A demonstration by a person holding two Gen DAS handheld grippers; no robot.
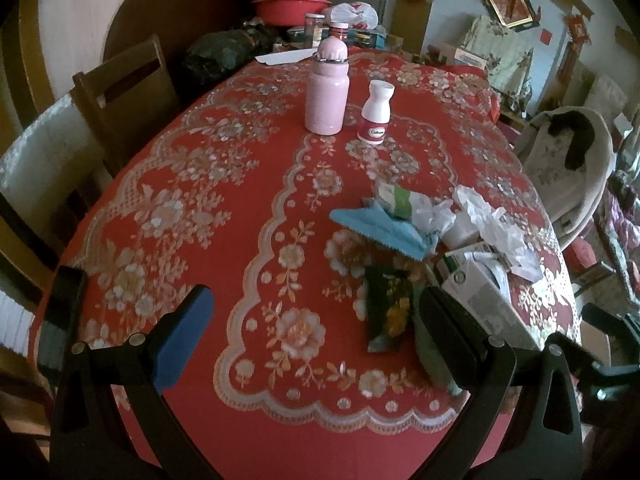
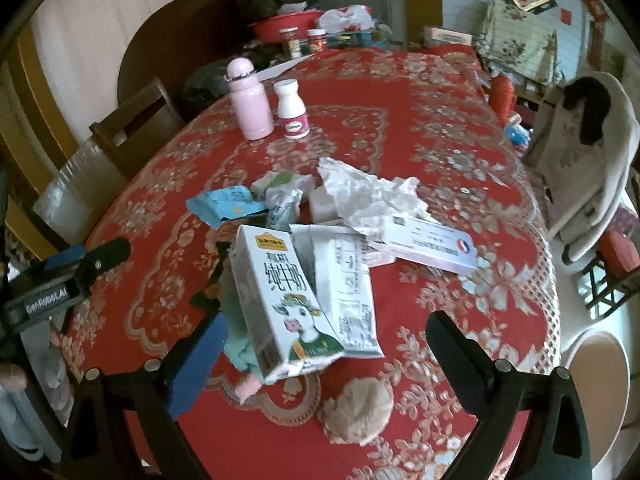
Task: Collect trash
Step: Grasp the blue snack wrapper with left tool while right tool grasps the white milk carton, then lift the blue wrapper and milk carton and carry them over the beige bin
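My right gripper hangs spread wide above the worktop's near edge, nothing between its fingers. Just ahead lies a milk carton printed 纯牛奶 with a cartoon cow, topping the trash pile of wrappers, crumpled paper and a flat box. My left gripper, also wide apart and empty, shows "GenRobot.AI" on its body. Toward the far edge stand a pink flask and a small bottle, label unreadable.

Milk carton: "有机 纯牛奶". Left hand-held gripper: "GenRobot.AI".
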